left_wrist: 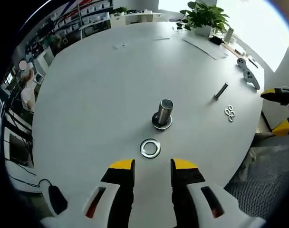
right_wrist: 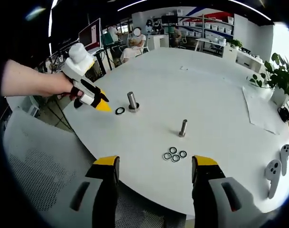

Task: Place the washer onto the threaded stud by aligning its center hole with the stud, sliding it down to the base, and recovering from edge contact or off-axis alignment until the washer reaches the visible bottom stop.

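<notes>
washer (left_wrist: 150,148) flat on table (left_wrist: 101,95), just ahead of open, empty left hand-held gripper (left_wrist: 152,165)

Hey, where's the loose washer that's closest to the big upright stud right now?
In the left gripper view the washer lies flat on the white table, between the left gripper and the stud, apart from both.

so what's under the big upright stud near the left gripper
The stud stands on a round flange base resting on the white table. A loose washer lies flat beside it, apart. What is beneath the base is covered.
</notes>
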Tool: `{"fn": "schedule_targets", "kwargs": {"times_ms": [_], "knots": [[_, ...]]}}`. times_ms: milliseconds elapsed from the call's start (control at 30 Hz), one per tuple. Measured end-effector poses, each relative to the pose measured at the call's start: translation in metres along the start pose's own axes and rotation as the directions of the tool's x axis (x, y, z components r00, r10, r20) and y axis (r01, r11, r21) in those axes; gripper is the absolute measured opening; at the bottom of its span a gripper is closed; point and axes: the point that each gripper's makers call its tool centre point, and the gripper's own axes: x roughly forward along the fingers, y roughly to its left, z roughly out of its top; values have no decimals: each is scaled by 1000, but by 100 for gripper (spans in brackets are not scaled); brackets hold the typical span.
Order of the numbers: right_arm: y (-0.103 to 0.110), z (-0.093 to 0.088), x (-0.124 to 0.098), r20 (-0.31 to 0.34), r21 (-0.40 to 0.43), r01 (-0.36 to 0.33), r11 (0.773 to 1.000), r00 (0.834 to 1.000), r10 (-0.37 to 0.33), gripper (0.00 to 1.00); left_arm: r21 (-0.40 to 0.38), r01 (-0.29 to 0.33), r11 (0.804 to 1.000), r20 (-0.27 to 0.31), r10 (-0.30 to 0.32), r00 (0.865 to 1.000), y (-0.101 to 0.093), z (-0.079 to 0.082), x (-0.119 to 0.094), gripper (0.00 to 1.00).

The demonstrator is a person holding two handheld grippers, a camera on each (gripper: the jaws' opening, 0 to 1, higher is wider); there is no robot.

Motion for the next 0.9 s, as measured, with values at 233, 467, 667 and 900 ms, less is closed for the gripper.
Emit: {"fn": "schedule_targets", "kwargs": {"times_ms": [233, 467, 667, 900], "knots": [[-4, -1, 0, -1, 17, 11, 1000, 1000, -11, 64, 15, 16, 1000, -40, -15, 999, -2, 0, 13, 28], [-7, -1, -1, 2, 24, 16, 1000, 1000, -16, 64, 17, 17, 1000, -72, -15, 997, -1, 0, 23, 28], [-7, -1, -1, 4, 29, 18, 999, 1000, -19, 64, 83, 12, 996, -115, -2, 993, -3, -5, 32, 28], [-12, -1, -3, 10, 57, 28, 998, 1000, -28, 64, 80, 12, 997, -135, -1, 991, 0, -7, 36, 27]]}}
